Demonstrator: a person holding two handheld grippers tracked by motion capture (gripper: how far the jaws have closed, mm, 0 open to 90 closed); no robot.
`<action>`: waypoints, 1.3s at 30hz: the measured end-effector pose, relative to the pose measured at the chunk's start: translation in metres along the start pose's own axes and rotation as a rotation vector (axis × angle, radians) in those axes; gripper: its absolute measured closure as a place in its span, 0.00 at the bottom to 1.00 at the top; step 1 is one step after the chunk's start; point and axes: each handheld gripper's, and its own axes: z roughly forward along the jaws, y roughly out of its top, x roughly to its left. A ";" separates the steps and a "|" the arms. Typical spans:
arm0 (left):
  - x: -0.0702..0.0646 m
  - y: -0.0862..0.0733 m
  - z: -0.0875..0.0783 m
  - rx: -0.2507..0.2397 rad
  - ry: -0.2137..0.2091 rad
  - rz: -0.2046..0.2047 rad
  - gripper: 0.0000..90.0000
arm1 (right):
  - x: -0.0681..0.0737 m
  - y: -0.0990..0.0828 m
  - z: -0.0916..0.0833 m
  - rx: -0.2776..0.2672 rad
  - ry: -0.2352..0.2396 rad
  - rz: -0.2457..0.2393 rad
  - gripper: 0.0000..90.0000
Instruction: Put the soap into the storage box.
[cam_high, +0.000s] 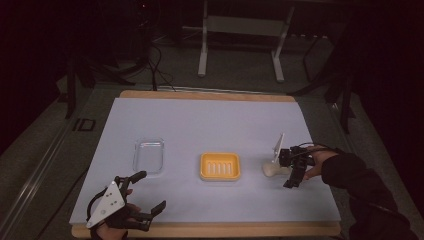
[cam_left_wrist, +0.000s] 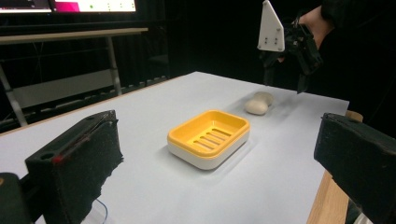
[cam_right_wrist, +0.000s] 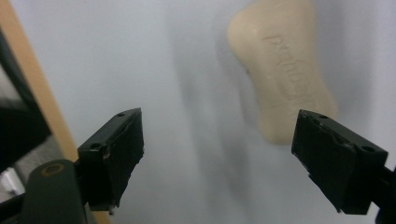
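A beige bar of soap (cam_high: 271, 169) lies on the white sheet at the right, with lettering pressed into its top (cam_right_wrist: 285, 79). Left of it stands a yellow soap dish (cam_high: 220, 166) with a slotted floor (cam_left_wrist: 209, 137). My right gripper (cam_high: 286, 170) hovers just right of the soap, tilted downward and open; the soap sits ahead of its jaws (cam_right_wrist: 219, 154), not between them. My left gripper (cam_high: 149, 192) rests at the front left corner, open and holding nothing, and faces the dish (cam_left_wrist: 219, 172). From there the soap (cam_left_wrist: 258, 105) and the right gripper (cam_left_wrist: 284, 81) show farther off.
A clear plastic tray (cam_high: 148, 155) lies left of the dish. The white sheet (cam_high: 210, 125) covers a wooden table whose edge (cam_right_wrist: 32, 84) runs close to the right gripper. A metal frame stand (cam_high: 240, 30) is on the floor beyond the table.
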 end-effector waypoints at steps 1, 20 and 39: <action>0.000 0.000 0.000 0.000 0.000 0.000 0.01 | 0.000 0.001 0.000 0.002 -0.012 -0.013 0.19; 0.000 -0.001 0.002 0.009 -0.004 -0.003 0.01 | -0.013 0.012 0.013 -0.121 -0.099 -0.175 0.27; 0.001 -0.002 0.003 0.012 -0.005 -0.009 0.01 | -0.033 0.014 0.042 -0.082 -0.053 -0.182 0.40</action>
